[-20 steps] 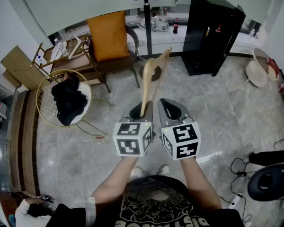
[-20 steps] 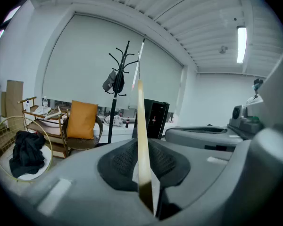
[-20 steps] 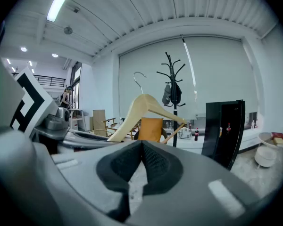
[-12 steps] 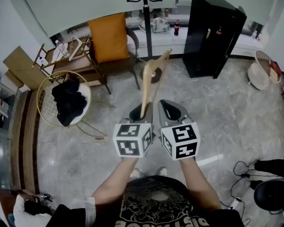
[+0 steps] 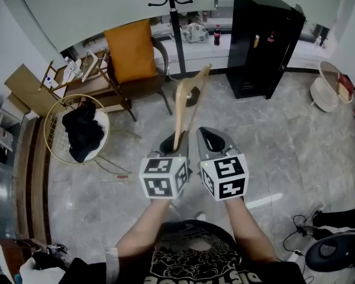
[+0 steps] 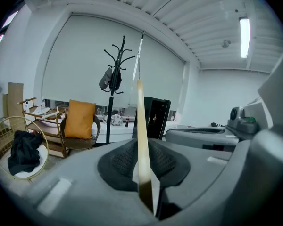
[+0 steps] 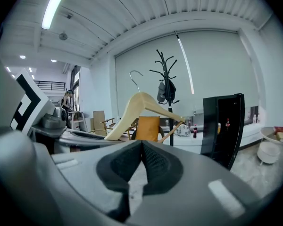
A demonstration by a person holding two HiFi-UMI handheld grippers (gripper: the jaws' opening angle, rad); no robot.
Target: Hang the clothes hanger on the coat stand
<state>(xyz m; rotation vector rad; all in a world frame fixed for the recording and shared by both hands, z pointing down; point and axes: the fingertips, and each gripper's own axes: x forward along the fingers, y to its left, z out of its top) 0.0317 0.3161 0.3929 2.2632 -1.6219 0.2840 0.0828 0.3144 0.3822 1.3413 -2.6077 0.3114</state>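
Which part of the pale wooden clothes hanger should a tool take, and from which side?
The lower end of one arm of the pale wooden clothes hanger, from below, as the left tool does: jaws shut on that slim arm's flat sides. This leaves the metal hook on top free for the black coat stand. The right tool is shut, empty.

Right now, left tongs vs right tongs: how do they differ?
1. The left tongs are shut on the wooden hanger. The right tongs are shut on nothing, pads pressed together.
2. The hanger rises straight out of the left tongs. Seen from the right tongs, it sits off to the side, and they do not touch it.
Shared: both are held side by side, pointing toward the coat stand.
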